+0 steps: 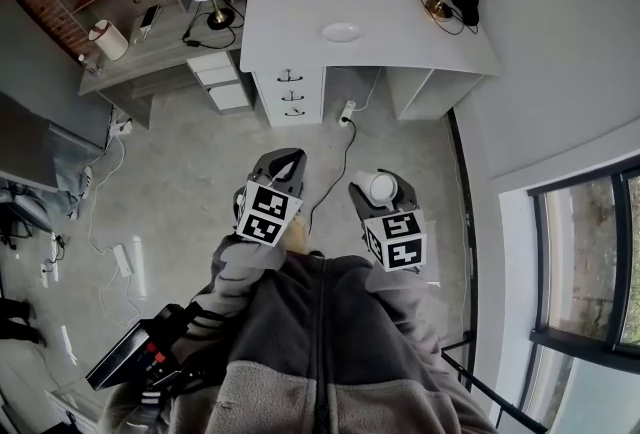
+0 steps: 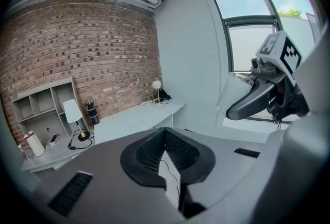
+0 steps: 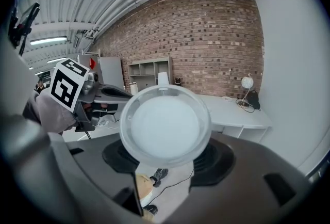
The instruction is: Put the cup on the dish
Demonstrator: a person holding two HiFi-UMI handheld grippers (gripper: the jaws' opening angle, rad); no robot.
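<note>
Room: brick-walled office, white desk (image 1: pixel 420 37) well ahead across the grey floor.
Dish (image 1: pixel 341 32): on the desk, nothing on it.
Right gripper (image 1: pixel 381 192): clamped on a pale cup (image 3: pixel 165 126).
Left gripper (image 2: pixel 165 138): jaws together, empty.
Advice: step close first, then lower the cup level and centred on the dish.

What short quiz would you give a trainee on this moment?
1. True or false: the translucent white plastic cup already stands on the round white dish.
2. The dish lies on: A the floor; B the white desk; C a chair.
3. Fill in: the cup sits between the fingers of the ____ gripper.

Key: 1 false; 2 B; 3 right, the right gripper, held far from the desk.
</note>
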